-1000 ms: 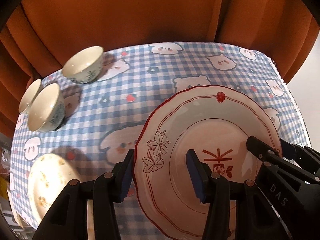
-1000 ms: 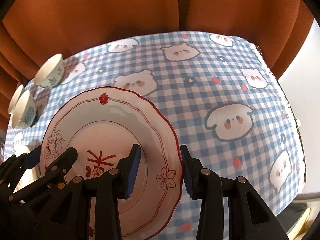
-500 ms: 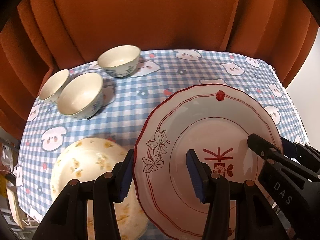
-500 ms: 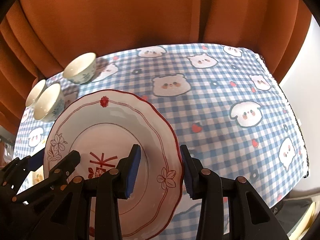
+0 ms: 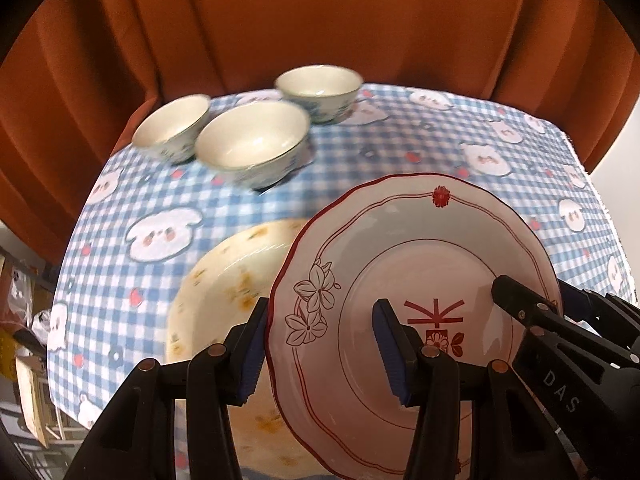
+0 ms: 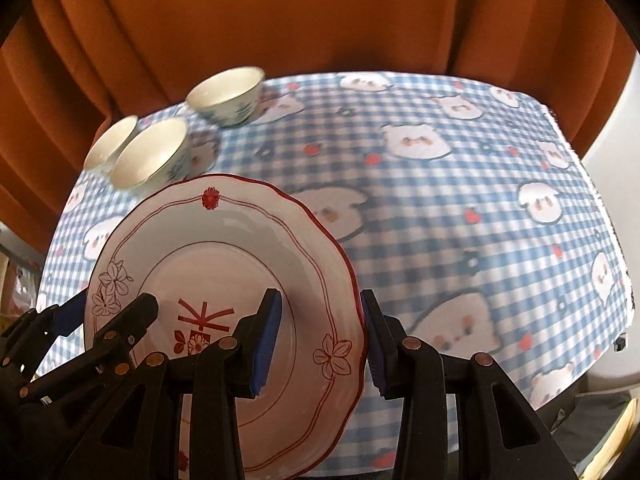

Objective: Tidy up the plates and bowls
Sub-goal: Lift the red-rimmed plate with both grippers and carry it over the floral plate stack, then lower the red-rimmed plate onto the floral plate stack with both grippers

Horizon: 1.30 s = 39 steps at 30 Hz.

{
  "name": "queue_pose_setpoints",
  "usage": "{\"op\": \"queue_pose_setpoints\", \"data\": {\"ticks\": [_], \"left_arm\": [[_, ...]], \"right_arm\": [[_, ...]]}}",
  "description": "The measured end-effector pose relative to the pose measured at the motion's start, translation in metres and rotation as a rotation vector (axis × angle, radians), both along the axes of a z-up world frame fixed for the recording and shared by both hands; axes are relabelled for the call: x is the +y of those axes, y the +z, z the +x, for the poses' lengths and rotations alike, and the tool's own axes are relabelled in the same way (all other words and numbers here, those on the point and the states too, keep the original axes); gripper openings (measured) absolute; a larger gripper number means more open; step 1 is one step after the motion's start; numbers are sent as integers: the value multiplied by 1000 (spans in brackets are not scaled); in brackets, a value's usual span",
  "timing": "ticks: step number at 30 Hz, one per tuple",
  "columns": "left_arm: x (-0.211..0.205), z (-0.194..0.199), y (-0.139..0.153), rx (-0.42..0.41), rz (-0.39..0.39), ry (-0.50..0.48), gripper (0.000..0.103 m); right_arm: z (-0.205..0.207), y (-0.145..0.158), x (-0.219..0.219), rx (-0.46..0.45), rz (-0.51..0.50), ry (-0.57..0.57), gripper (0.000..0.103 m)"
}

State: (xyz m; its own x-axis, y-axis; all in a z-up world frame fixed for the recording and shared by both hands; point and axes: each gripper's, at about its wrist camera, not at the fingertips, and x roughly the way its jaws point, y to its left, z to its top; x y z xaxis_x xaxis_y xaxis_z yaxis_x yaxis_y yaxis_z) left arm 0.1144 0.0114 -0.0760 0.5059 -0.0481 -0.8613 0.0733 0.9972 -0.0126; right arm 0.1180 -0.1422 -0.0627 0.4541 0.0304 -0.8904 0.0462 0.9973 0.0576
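Both grippers have carried the red-rimmed plate sideways across the table: one second ago the yellow-flowered plate sat at the far left edge of the left wrist view, and it now lies directly under the left side of the carried plate. The three bowls have likewise shifted from the left edge toward the middle of that view.

The left gripper pinches the plate's left rim, one blue pad under the rim and one on the plate's face. The right gripper pinches the opposite rim in the same manner. The red-rimmed plate is held clear of the blue checked tablecloth, tilted, its upper edge with the red flower mark pointing toward the far side of the table.

The yellow-flowered plate rests flat on the cloth, partly hidden by the carried plate. Beyond it stand the bowls, all upright: the nearest bowl, a second bowl just beside it to the left, and a third bowl behind, near the orange curtain. Motion blur softens the cloth pattern and the bowls.
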Motion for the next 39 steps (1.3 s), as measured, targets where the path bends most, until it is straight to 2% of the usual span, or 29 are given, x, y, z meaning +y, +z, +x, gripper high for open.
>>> {"op": "queue_pose_setpoints", "data": {"ticks": [13,21,29,33,35,39], "left_arm": [[49,-7,-38,88,-24,78,51],[59,-4,-44,79,-10,83,50],[59,-3,-45,73,-9,87,49],[57,-4,-45,66,6,83,48],[58,-3,-45,65,6,83,48],[59,-1,-45,72,8,93,48]], "right_arm": [[6,-34,67,80,-49,93,43],[16,-45,86,94,-90,106,43],[20,-51,83,111,-73,88,43],[13,-45,80,101,-56,79,43],[9,-42,80,94,-69,87,32],[8,-41,72,96,-37,79,29]]}}
